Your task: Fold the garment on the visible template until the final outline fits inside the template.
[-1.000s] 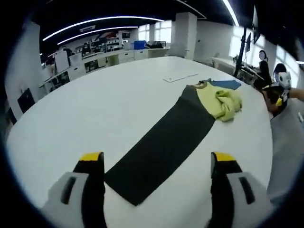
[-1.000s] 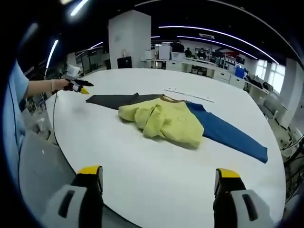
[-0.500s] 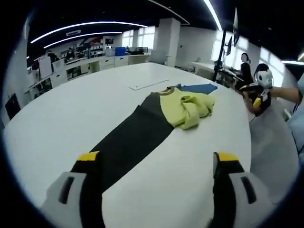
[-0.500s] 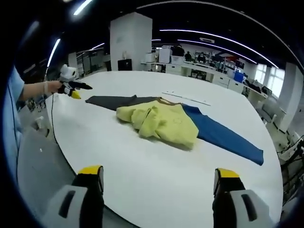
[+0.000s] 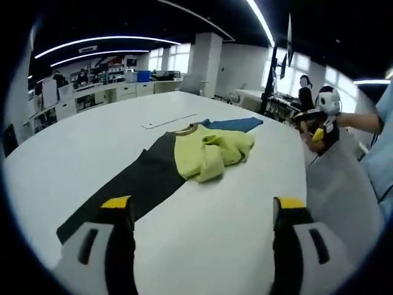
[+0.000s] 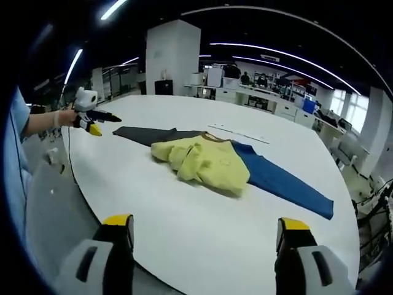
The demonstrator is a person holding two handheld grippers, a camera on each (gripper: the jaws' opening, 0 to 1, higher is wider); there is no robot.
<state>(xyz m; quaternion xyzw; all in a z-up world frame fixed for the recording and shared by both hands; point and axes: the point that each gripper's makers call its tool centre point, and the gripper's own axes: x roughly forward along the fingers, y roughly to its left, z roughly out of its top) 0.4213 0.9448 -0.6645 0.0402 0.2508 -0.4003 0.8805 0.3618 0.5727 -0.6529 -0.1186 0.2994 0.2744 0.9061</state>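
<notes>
Yellow garment [image 6: 206, 161], one; two mats [image 6: 284, 183].

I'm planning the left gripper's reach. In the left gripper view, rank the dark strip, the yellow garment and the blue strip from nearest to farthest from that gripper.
1. dark strip: nearest, its end lies by the left jaw.
2. yellow garment: mid-table, crumpled over the strips' junction.
3. blue strip: farthest, beyond the garment.

The left gripper is open and holds nothing.
</notes>
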